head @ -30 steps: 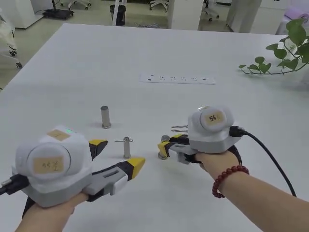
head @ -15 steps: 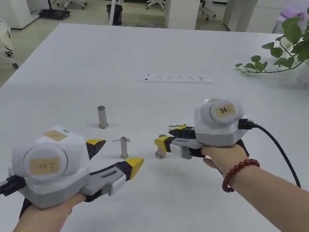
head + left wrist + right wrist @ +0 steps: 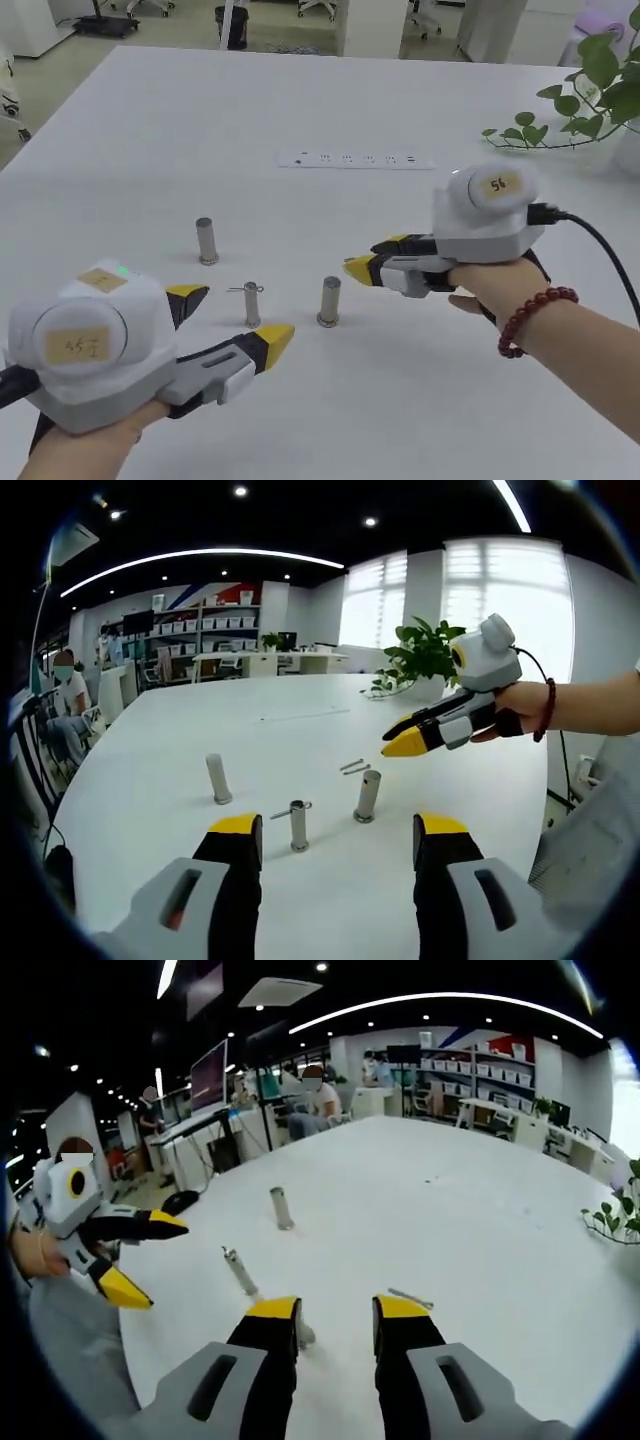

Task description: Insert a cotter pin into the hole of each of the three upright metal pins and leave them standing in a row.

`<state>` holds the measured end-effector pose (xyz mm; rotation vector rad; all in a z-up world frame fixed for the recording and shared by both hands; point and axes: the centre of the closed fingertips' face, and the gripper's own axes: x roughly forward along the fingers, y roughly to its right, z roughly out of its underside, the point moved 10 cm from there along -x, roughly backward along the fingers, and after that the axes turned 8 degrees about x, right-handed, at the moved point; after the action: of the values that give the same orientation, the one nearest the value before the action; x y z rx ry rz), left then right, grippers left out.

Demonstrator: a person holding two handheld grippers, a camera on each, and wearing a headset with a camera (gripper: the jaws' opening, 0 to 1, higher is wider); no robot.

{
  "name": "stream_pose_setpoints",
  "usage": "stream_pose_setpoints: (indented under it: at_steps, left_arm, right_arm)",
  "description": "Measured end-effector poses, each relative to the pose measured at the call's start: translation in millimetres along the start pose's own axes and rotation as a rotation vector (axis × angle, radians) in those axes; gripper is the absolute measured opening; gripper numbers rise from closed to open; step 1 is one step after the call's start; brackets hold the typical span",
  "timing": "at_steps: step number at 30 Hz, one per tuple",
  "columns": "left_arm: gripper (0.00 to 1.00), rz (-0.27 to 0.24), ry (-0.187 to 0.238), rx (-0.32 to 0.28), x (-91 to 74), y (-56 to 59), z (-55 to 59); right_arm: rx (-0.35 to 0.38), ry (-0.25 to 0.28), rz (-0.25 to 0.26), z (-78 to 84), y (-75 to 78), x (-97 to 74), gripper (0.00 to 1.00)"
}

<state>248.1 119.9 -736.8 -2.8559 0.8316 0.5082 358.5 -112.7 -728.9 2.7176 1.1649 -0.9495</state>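
Observation:
Three metal pins stand upright on the white table: the far-left pin (image 3: 206, 240), the middle pin (image 3: 252, 303) with a cotter pin through its top, and the right pin (image 3: 329, 302), which is bare. My left gripper (image 3: 230, 318) is open just in front of the middle pin (image 3: 298, 825). My right gripper (image 3: 376, 256) hovers open, up and to the right of the right pin (image 3: 367, 795), with nothing between its fingers. Two loose cotter pins (image 3: 352, 768) lie behind the right pin and show past my right jaws as loose cotter pins (image 3: 410, 1298).
A white power strip (image 3: 355, 159) lies further back at mid-table. A potted plant (image 3: 590, 90) trails over the far right corner. A black cable (image 3: 610, 260) runs from my right gripper. People sit at desks (image 3: 315, 1100) beyond the table.
My right gripper has let go of the right pin and drawn back up and to the right. That pin now stands free. The left gripper has hardly moved.

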Motion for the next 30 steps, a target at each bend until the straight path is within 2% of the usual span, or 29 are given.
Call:
stream_pose_setpoints:
  at_steps: [4,10,16,19,21,25,27,30]
  left_arm:
    - [0.64,0.004,0.003,-0.003,-0.2,-0.7,0.2]
    - [0.68,0.011,0.005,0.002,-0.9,-2.5,0.9]
    - [0.73,0.014,0.028,-0.023,-1.1,-5.4,0.3]
    - [0.76,0.015,0.027,-0.024,-1.0,-6.2,0.4]
    - [0.77,0.016,0.026,-0.026,-0.9,-6.3,0.8]
    - [0.80,0.020,0.024,-0.027,-0.6,-6.2,1.5]
    - [0.81,0.024,0.022,-0.023,-0.6,-6.1,1.7]
    - [0.83,0.029,0.024,-0.016,-0.4,-6.3,1.2]
  right_arm:
    - [-0.030,-0.061,-0.018,2.9,9.3,2.1,0.29]
    - [-0.094,-0.150,-0.010,7.3,26.3,9.6,0.27]
    - [-0.167,-0.222,-0.005,5.8,42.9,19.2,0.25]
    - [-0.186,-0.242,-0.012,4.0,49.3,24.9,0.24]
    - [-0.223,-0.275,-0.008,3.6,54.0,29.0,0.23]
    - [-0.264,-0.314,-0.028,3.3,58.1,37.3,0.22]
    - [-0.313,-0.336,-0.047,3.0,59.1,42.1,0.19]
    - [-0.334,-0.361,-0.061,3.3,60.7,49.4,0.19]
